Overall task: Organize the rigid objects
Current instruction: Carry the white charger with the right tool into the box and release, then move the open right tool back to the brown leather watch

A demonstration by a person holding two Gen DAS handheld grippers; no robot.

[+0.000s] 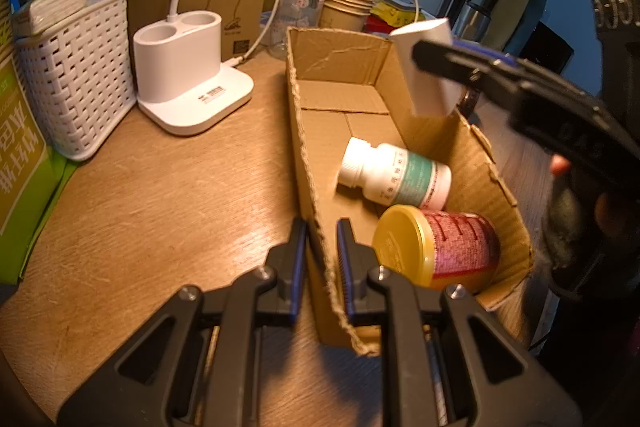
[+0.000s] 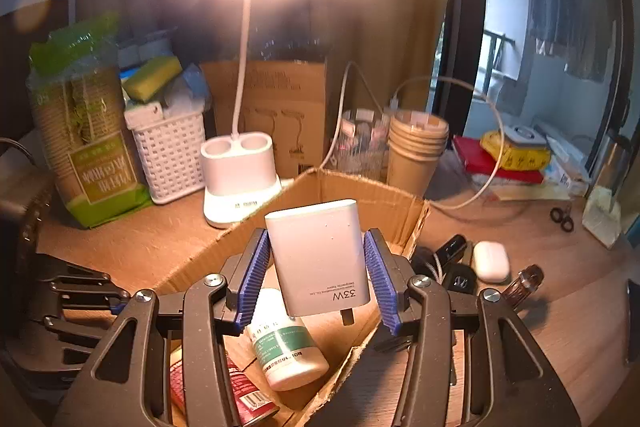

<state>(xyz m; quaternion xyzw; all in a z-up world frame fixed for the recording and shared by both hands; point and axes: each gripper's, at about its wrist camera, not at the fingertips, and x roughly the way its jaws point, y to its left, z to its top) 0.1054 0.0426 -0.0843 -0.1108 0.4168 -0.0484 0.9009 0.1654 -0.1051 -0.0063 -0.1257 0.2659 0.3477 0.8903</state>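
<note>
An open cardboard box (image 1: 340, 59) (image 2: 360, 191) lies on the wooden desk. Inside it lie a white pill bottle (image 1: 394, 175) (image 2: 286, 351) and a red can with a yellow lid (image 1: 436, 247) (image 2: 240, 395), both on their sides. My left gripper (image 1: 322, 251) is shut on the box's near side wall, one finger on each side of it. My right gripper (image 2: 318, 259) is shut on a white 33W charger (image 2: 320, 259) (image 1: 432, 95), held in the air over the box's far right part, prongs toward the camera.
A lit desk lamp's white base (image 1: 188, 67) (image 2: 238, 179) and a white basket (image 1: 80, 75) (image 2: 170, 151) stand left of the box. Stacked paper cups (image 1: 346, 5) (image 2: 416, 147) stand behind it. To its right lie a white earbud case (image 2: 490, 261), black items (image 2: 452, 255) and scissors (image 2: 562, 219).
</note>
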